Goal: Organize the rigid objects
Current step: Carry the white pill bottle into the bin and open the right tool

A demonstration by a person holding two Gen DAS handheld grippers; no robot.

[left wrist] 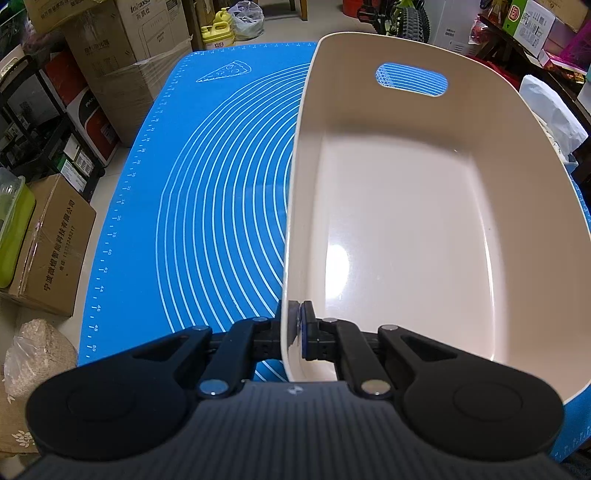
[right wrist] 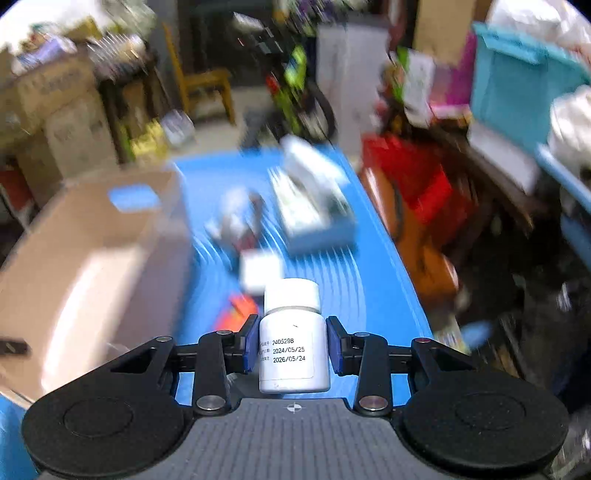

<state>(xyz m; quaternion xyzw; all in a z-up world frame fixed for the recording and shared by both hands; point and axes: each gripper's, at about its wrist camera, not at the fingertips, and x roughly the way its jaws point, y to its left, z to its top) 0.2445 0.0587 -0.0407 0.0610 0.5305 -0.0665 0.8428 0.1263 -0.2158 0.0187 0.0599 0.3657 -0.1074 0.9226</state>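
Note:
A cream plastic bin with a handle slot stands empty on the blue mat. My left gripper is shut on the bin's near-left wall, one pad inside and one outside. In the right wrist view my right gripper is shut on a white pill bottle with a printed date label, held above the mat. The bin shows blurred at the left. Beyond the bottle, blurred, lie a small white box, an orange item, a whitish object and a larger white box.
Cardboard boxes and a sack crowd the floor left of the table. Shelves with packages stand at the right. In the right wrist view a red and orange item sits by the table's right edge.

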